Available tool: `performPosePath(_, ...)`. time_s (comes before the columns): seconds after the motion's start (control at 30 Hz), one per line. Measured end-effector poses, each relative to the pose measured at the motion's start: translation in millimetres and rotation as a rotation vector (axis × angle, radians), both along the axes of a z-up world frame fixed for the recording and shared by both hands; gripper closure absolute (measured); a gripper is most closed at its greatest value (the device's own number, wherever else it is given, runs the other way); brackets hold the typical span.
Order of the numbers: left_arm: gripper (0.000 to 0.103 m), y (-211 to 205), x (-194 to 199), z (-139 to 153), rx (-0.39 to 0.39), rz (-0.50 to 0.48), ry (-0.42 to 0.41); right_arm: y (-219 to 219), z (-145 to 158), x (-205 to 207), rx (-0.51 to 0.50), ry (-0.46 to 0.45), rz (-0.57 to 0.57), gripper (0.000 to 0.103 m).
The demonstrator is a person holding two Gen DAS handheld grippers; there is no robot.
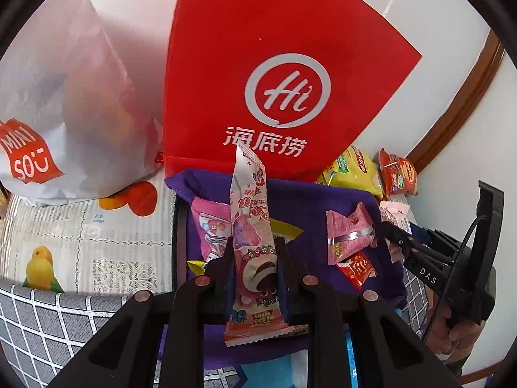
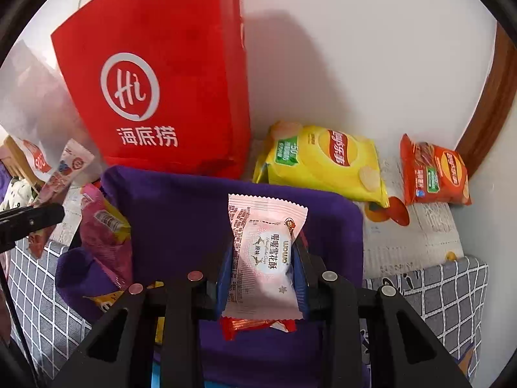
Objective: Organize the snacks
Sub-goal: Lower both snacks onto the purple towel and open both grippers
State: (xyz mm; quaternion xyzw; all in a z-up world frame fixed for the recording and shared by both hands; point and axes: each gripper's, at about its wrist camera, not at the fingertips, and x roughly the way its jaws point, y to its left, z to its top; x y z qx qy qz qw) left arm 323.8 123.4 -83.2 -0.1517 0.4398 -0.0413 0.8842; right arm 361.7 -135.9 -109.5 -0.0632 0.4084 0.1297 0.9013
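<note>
- The left tongs (image 1: 255, 258) are clenched on a long, slim pink-and-white foil snack packet with cartoon strawberry print (image 1: 250, 242), gripped across its middle; the top half stands up free, tilted slightly left.
- The right tongs (image 2: 263, 265) are clenched on a short, plump pale-pink foil pillow packet with white label (image 2: 265, 252), pinched at its two sides.
- Both packets hang above a purple fabric storage bin (image 2: 181, 207), whose soft rim sags at the near left corner.
- Handling, as I judge it: both wrappers look light, slick and crinkly. The long one will likely flop above the grip, so a hold near the middle suits it. The pillow packet looks to hold a crumbly sweet, so a gentle squeeze on the sealed sides is safer than pressing the centre.
- Already in the bin: a bright pink sachet (image 1: 210, 226), another pink packet (image 1: 349, 232) and a small red one (image 1: 355, 266).
- Room: the bin's centre is bare purple cloth, the best drop spot. A tall red fabric bag with white "Hi" logo (image 2: 155, 64) stands right behind the bin.
- A yellow crisp bag (image 2: 323, 161) and an orange crisp bag (image 2: 433, 174) lie on the worktop to the right, near the wall.
</note>
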Motion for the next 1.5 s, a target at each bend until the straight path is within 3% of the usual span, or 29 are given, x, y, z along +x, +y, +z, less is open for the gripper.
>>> performPosePath(0.47, 0.083, -3, 4, -8, 0.001, -0.001, 0.034, 27, -21, 1, -0.041, 0.086, 0.084, 0.069)
performPosePath(0.7, 0.083, -13, 7, -15, -0.017, -0.04, 0.064, 25, -29, 4, -0.097, 0.097, 0.053, 0.068)
performPosePath(0.9, 0.083, -21, 9, -20, -0.004, -0.066, 0.085, 27, -25, 1, -0.103, 0.074, 0.067, 0.064)
performPosePath(1.1, 0.083, -26, 11, -25, 0.002, -0.077, 0.104, 21, -8, -7, -0.08, 0.012, 0.052, 0.05)
performPosePath(1.5, 0.082, -32, 17, -34, -0.025, -0.095, 0.137, 7, 20, -17, -0.048, -0.072, 0.003, 0.048)
